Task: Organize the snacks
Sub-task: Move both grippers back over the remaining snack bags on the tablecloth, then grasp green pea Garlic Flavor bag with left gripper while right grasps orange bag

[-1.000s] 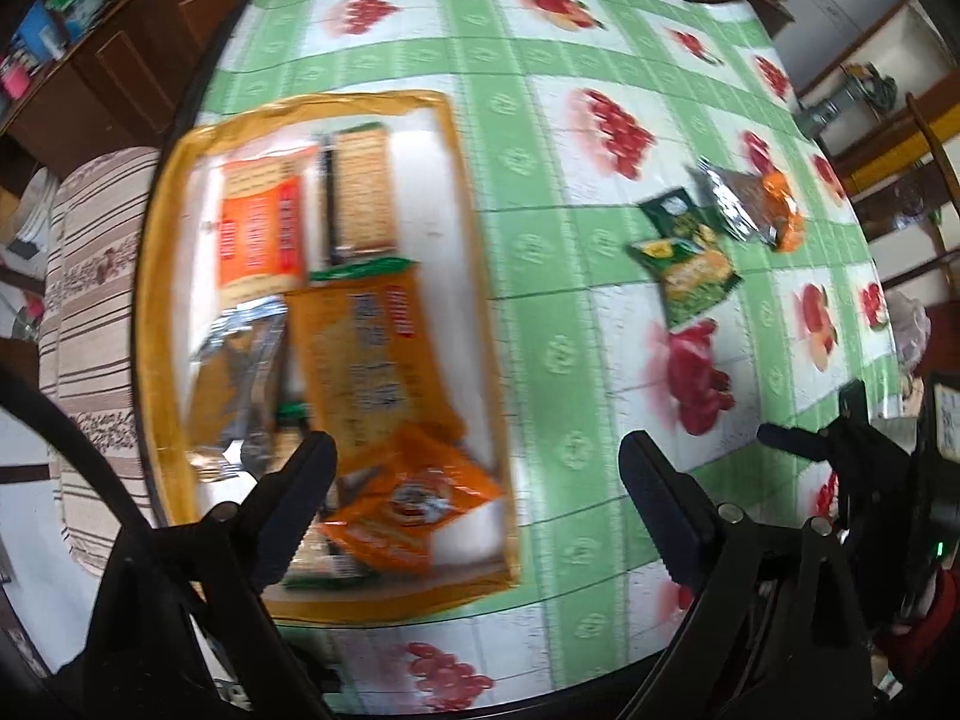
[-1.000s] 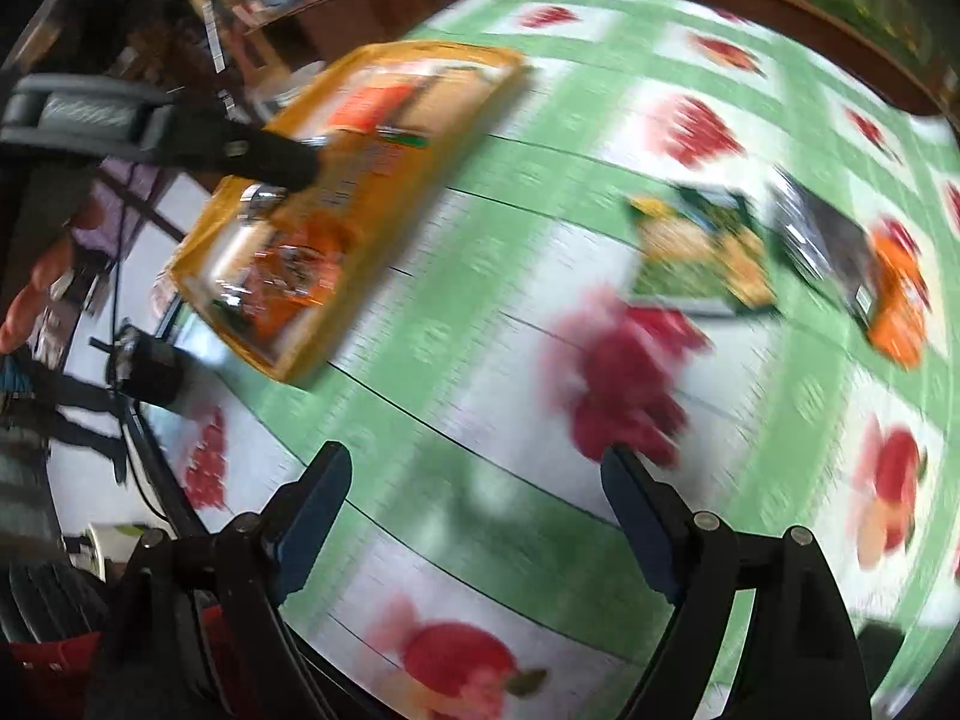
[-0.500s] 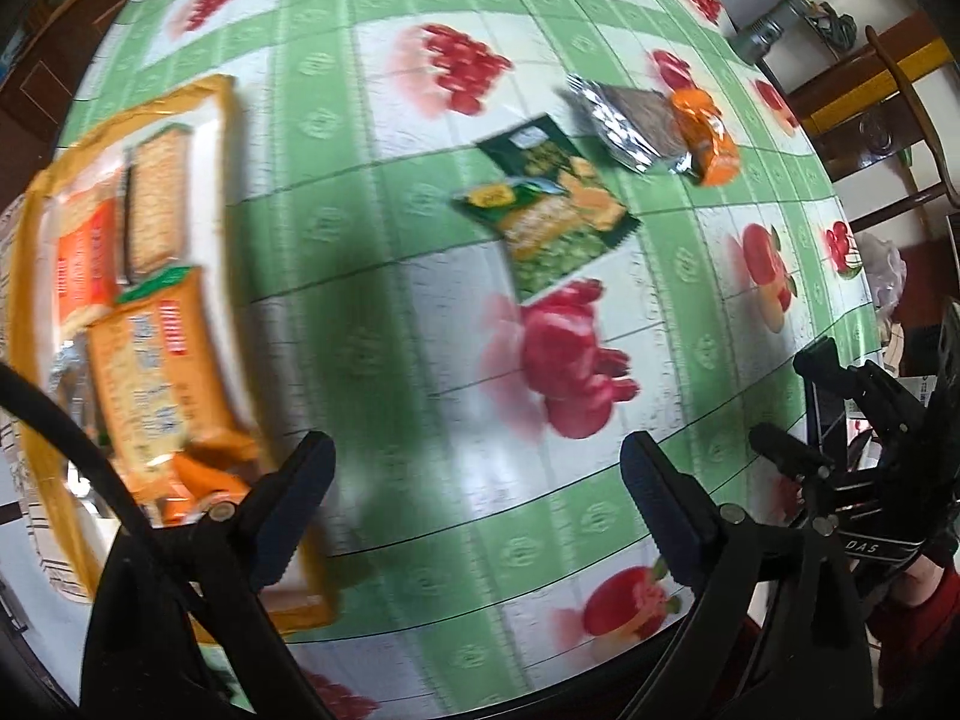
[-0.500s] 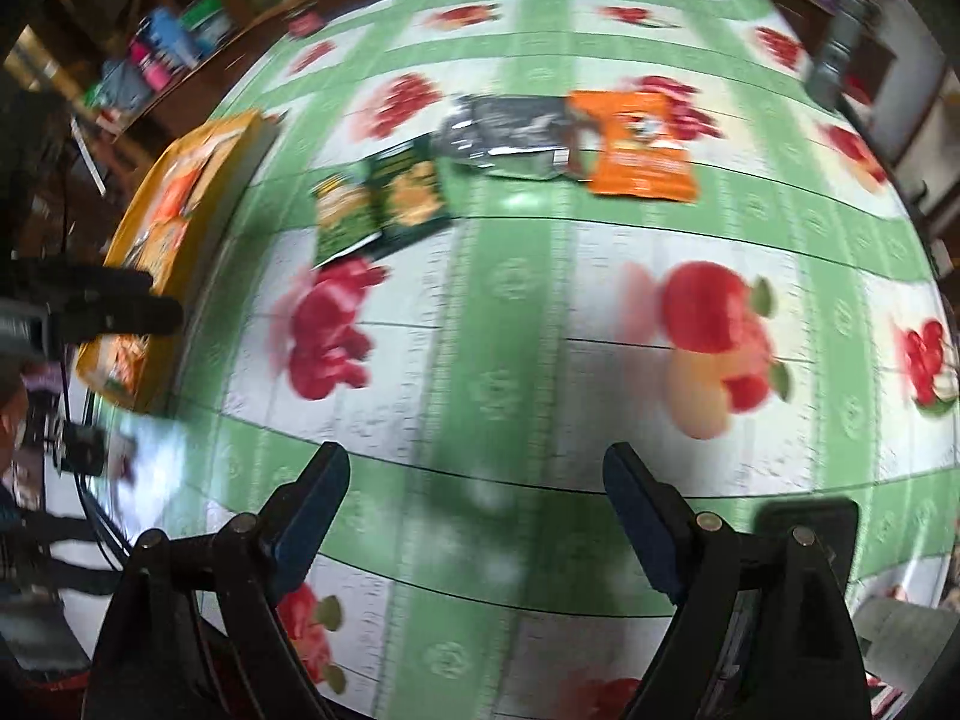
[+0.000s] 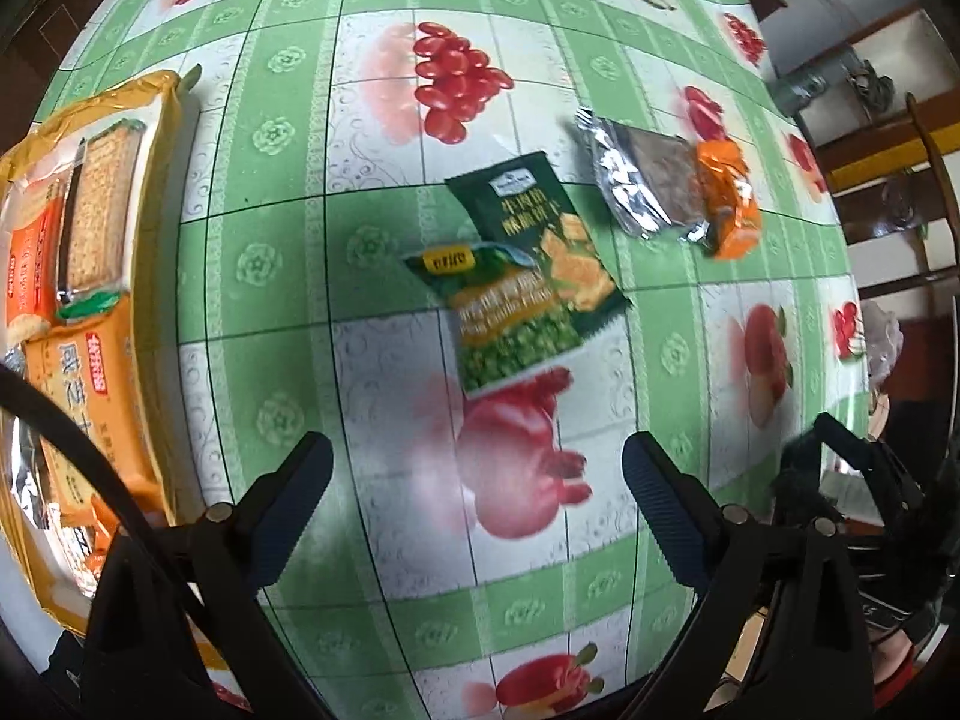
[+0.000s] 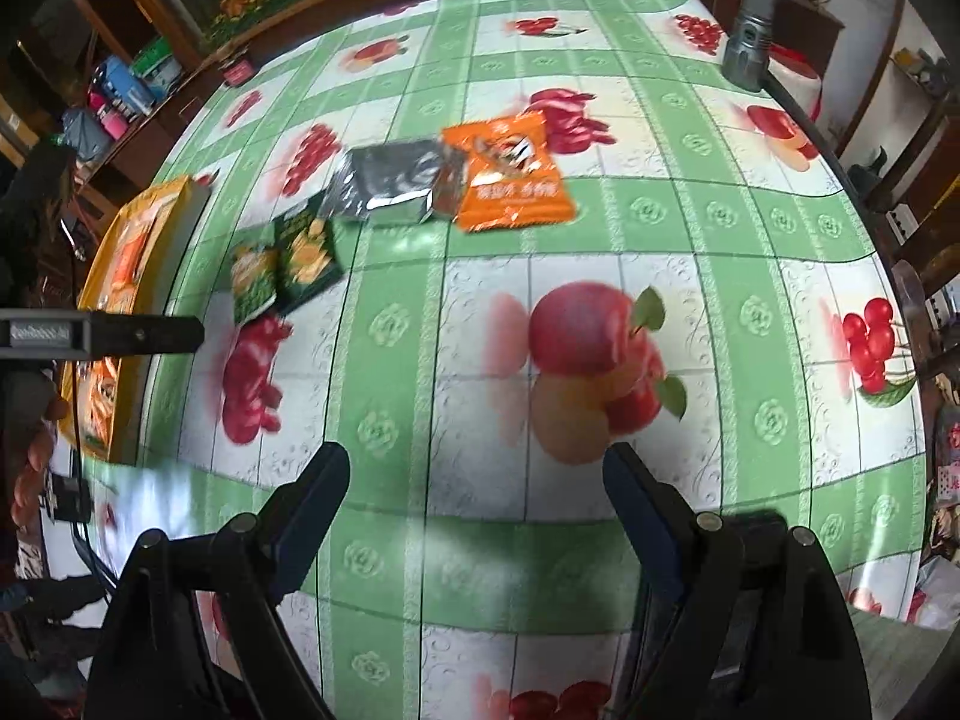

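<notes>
Both my grippers, left gripper (image 5: 477, 468) and right gripper (image 6: 477, 480), hang with fingers wide and nothing between them. Landmark is the yellow tray (image 5: 171, 120), already holding cracker packs. Well right of it lie two overlapping green packets (image 5: 522, 276), and beyond those a silver pouch (image 5: 645, 186) touching an orange packet (image 5: 729, 204). All look light, crinkly and slippery, so I'd pinch a sealed edge. The tray's near end is cut off and the print is blurred.
</notes>
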A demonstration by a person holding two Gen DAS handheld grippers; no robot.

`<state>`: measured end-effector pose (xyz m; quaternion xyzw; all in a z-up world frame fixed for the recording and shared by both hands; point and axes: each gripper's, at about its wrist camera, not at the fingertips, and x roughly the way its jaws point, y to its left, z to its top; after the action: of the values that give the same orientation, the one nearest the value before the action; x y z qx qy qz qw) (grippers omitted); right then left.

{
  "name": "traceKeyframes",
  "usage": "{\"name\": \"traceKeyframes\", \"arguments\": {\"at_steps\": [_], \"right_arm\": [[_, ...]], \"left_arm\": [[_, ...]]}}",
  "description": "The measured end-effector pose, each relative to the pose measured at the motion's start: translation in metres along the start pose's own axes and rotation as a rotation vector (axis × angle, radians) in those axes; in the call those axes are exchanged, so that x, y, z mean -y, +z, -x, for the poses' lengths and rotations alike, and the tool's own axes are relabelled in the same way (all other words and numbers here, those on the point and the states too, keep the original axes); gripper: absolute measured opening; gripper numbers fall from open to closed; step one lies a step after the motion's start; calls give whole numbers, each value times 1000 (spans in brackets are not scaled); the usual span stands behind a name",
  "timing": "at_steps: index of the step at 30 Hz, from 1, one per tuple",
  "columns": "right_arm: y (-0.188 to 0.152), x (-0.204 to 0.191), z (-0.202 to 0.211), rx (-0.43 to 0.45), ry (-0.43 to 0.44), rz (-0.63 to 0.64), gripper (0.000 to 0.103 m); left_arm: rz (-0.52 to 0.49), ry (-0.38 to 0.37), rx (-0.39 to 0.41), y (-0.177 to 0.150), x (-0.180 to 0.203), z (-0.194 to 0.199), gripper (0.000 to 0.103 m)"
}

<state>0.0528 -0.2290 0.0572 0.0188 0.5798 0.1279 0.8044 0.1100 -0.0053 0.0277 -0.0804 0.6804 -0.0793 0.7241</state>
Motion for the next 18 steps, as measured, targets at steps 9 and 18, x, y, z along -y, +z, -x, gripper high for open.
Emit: {"name": "traceKeyframes", "arguments": {"at_steps": [9, 18], "right_arm": [[57, 11, -12, 38, -8, -24, 86], [98, 15, -43, 14, -7, -22, 81]], "left_arm": [[78, -25, 0, 28, -3, -14, 97], [128, -27, 14, 45, -5, -26, 97]]}}
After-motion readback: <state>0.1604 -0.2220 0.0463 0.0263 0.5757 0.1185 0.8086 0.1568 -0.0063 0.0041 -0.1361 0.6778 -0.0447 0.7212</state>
